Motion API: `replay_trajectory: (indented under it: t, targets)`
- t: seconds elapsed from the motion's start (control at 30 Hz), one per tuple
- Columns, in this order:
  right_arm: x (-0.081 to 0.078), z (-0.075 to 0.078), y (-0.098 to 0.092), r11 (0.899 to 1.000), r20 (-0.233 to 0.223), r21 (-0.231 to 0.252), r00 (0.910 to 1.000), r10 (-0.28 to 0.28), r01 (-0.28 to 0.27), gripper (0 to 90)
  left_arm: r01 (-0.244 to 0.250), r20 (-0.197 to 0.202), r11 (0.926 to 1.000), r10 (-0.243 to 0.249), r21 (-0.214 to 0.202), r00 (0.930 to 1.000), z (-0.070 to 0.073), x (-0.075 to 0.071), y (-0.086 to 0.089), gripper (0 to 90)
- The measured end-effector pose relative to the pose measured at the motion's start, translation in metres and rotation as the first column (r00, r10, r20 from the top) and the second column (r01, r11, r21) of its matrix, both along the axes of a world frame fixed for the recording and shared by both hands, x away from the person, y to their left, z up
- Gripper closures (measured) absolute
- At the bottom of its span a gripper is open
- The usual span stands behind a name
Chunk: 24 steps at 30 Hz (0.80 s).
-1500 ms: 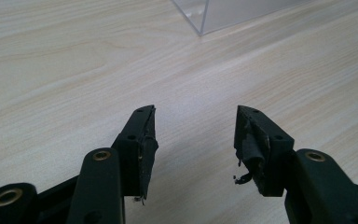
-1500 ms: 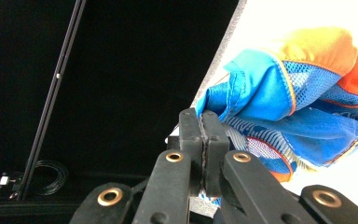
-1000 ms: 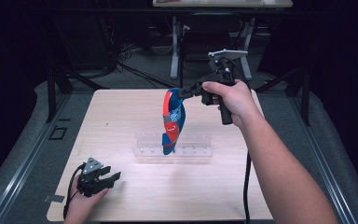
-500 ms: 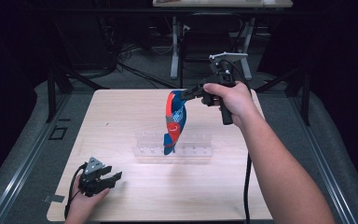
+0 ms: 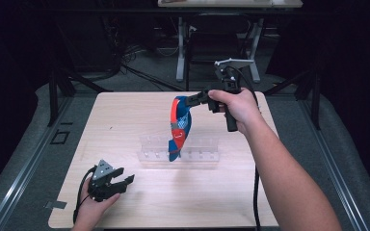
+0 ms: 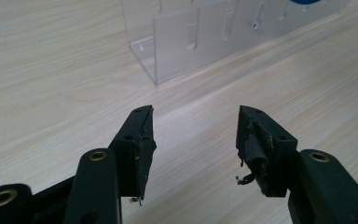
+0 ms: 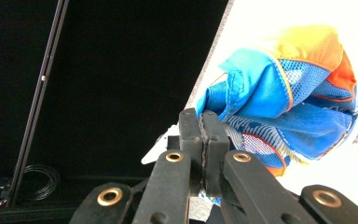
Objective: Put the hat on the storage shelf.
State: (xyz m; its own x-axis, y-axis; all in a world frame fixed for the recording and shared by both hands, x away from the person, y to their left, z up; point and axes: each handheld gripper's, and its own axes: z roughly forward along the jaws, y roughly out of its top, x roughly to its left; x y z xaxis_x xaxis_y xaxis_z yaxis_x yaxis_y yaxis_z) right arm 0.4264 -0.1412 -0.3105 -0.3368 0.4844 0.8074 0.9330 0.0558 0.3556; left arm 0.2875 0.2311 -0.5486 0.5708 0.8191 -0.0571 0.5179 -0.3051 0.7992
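Blue, orange and red mesh fabric, a small garment [image 5: 178, 126] that could be a sock or a cap (too bunched to tell which), hangs from the right gripper [image 5: 192, 100] above the middle of the counter [image 5: 125, 115]. In the right gripper view its jaws are pressed tight together on a thin fold of the cloth [image 7: 284, 102], with most of the fabric bunched to one side of the pinch. The garment's lower tip dangles down to the clear acrylic rack [image 5: 179, 152], which stands across the middle of the counter; whether the cloth touches a slot or just hangs in front of it I cannot tell from above.

The left gripper [image 5: 118, 183] rests low near the counter's near left corner, held in a hand [image 5: 90, 210], jaws spread wide with nothing between them [image 6: 193, 140]; the rack's end [image 6: 177, 42] sits ahead of it, well apart.

The risks, as I judge them: the grip is on a narrow edge of slack fabric, so a quick swing could let it slip free. The rack looks light and nothing braces it, so dragging the cloth against a divider might tip or slide it.
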Motion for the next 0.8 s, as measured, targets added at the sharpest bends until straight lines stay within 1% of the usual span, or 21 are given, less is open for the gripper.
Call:
replay_trajectory:
  t: [0.03,0.07,0.13,0.17,0.27,0.3,0.37,0.47,0.57,0.63,0.7,0.77,0.8]
  targets:
    - [-0.001,-0.001,0.000,1.000,0.002,0.001,1.0000,0.001,-0.001,90.0,0.001,0.005,1.0000,-0.001,-0.005,1.0000,0.001,0.000,-0.001,46.8]
    - [-0.001,-0.001,0.000,1.000,0.004,0.002,1.0000,-0.001,0.001,90.0,0.006,0.002,1.0000,-0.006,0.000,1.0000,0.002,-0.001,-0.002,46.8]
    - [-0.001,-0.002,0.000,1.000,0.006,0.000,1.0000,-0.002,0.002,90.0,0.010,0.020,0.9999,-0.010,-0.004,0.9998,0.003,-0.002,-0.005,46.9]
    - [-0.001,-0.004,0.000,1.000,0.004,0.000,0.9999,-0.011,0.011,90.0,0.010,0.019,0.9999,-0.010,-0.004,0.9998,0.003,-0.002,-0.005,47.0]
    - [-0.002,-0.007,0.000,1.000,0.000,-0.005,0.9999,-0.014,0.014,90.0,0.010,0.021,0.9999,-0.010,-0.002,0.9997,0.003,-0.002,-0.004,47.0]
    - [-0.002,-0.008,0.000,1.000,-0.001,-0.003,0.9999,-0.012,0.012,90.0,0.011,0.013,0.9999,-0.011,0.003,0.9999,0.003,-0.002,-0.004,47.0]
    - [-0.002,-0.009,0.001,1.000,0.000,-0.008,0.9999,-0.016,0.016,90.0,0.007,0.017,1.0000,-0.007,0.000,0.9998,0.001,-0.002,-0.003,47.0]
    - [-0.002,-0.011,0.002,1.000,-0.003,-0.006,0.9999,-0.013,0.013,90.0,0.002,0.008,1.0000,-0.002,0.009,1.0000,-0.001,-0.001,-0.001,47.0]
    - [-0.002,-0.015,0.003,1.000,-0.007,-0.016,0.9999,-0.013,0.013,90.0,-0.002,-0.001,0.9999,0.002,0.013,1.0000,-0.003,-0.001,0.002,47.1]
    - [-0.001,-0.018,0.003,0.999,-0.007,-0.034,0.9999,-0.011,0.011,90.0,-0.011,0.000,0.9998,0.011,0.014,0.9999,-0.005,0.000,0.003,47.0]
    - [-0.001,-0.021,0.003,0.999,-0.014,-0.033,0.9998,-0.017,0.017,90.0,-0.017,-0.002,0.9997,0.017,0.016,0.9999,-0.006,0.000,0.005,47.0]
    - [-0.001,-0.023,0.003,0.999,-0.018,-0.045,0.9997,-0.015,0.014,90.0,-0.019,-0.014,0.9996,0.019,0.020,0.9997,-0.007,0.000,0.007,47.0]
    - [-0.002,-0.025,0.003,0.999,-0.021,-0.045,0.9997,-0.014,0.013,90.0,-0.024,-0.012,0.9995,0.024,0.021,0.9996,-0.008,0.001,0.008,47.0]
